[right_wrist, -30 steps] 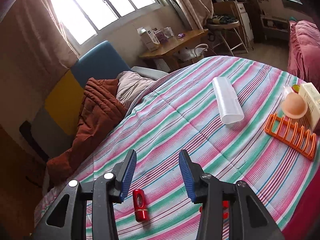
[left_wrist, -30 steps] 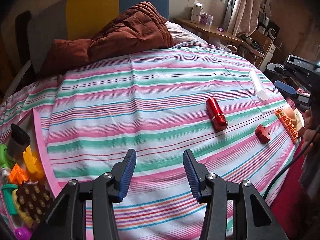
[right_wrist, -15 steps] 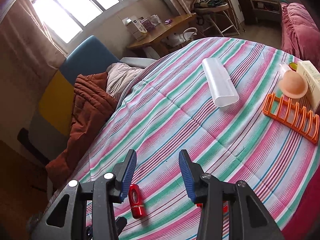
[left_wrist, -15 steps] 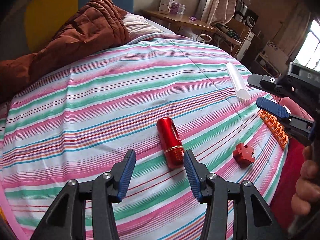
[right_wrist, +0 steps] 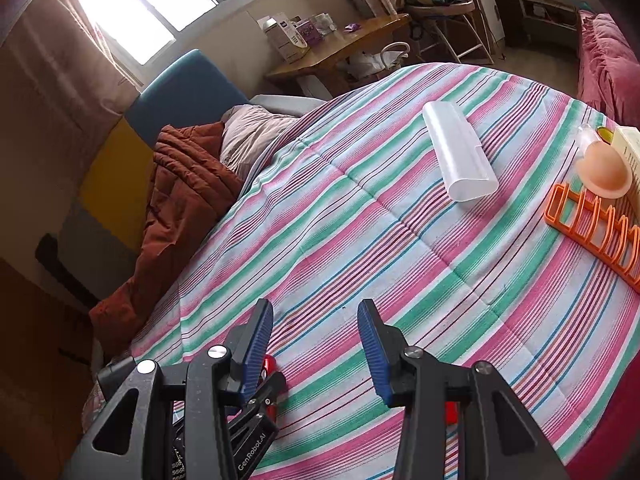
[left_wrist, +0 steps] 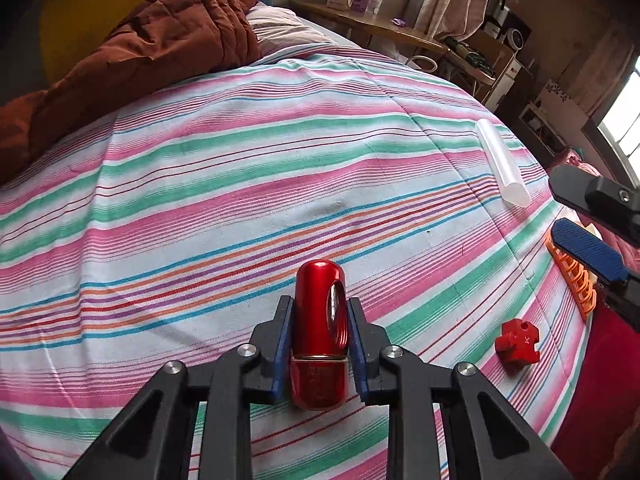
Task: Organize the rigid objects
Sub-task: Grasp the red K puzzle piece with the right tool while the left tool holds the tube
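A shiny red metal cylinder [left_wrist: 316, 344] lies on the striped bedspread [left_wrist: 240, 184], and my left gripper [left_wrist: 320, 304] is shut on it, a blue pad pressing on each side. In the right wrist view only a sliver of the red cylinder [right_wrist: 269, 364] shows behind that gripper's left finger. My right gripper [right_wrist: 315, 308] hovers open above the sheet with nothing between its fingers; the left wrist view has it at the right edge [left_wrist: 556, 208]. A small red cross-shaped block [left_wrist: 517, 340] rests on the sheet to the right of the cylinder.
A translucent white tube case [right_wrist: 458, 152] lies farther up the bed. An orange slotted rack [right_wrist: 596, 224], a peach dome [right_wrist: 604, 170] and a cream box [right_wrist: 630, 148] sit near the right edge. A brown quilt [left_wrist: 140, 52] is bunched at the headboard.
My left gripper came forward and down over the red cylinder and closed on it. The right gripper stayed open and hardly moved.
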